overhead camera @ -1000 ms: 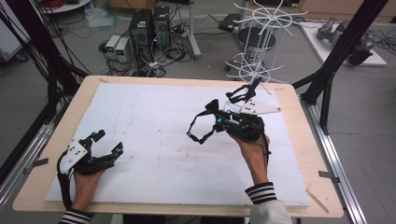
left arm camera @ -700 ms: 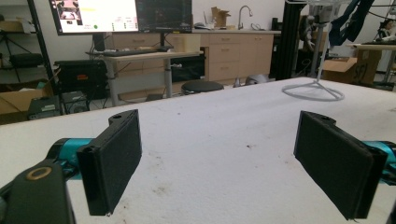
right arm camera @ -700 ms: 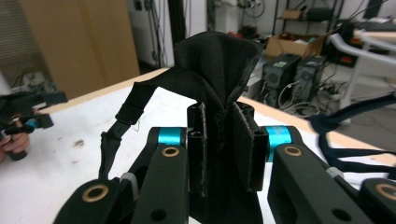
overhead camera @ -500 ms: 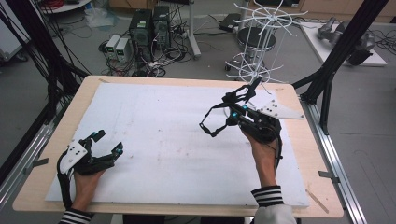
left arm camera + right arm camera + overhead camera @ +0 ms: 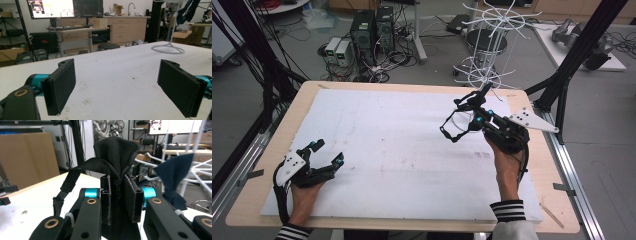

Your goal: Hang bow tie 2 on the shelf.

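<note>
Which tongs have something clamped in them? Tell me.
The right tongs: their jaws are pressed together on a black fabric strap piece, lifted near the white wire rack. The left tongs stand wide apart over bare table.

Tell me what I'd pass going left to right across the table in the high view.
Left gripper, jaws open, resting on the white table cover → bare stretch of that cover → black strap hanging from the right gripper → right gripper, shut on the black fabric.
</note>
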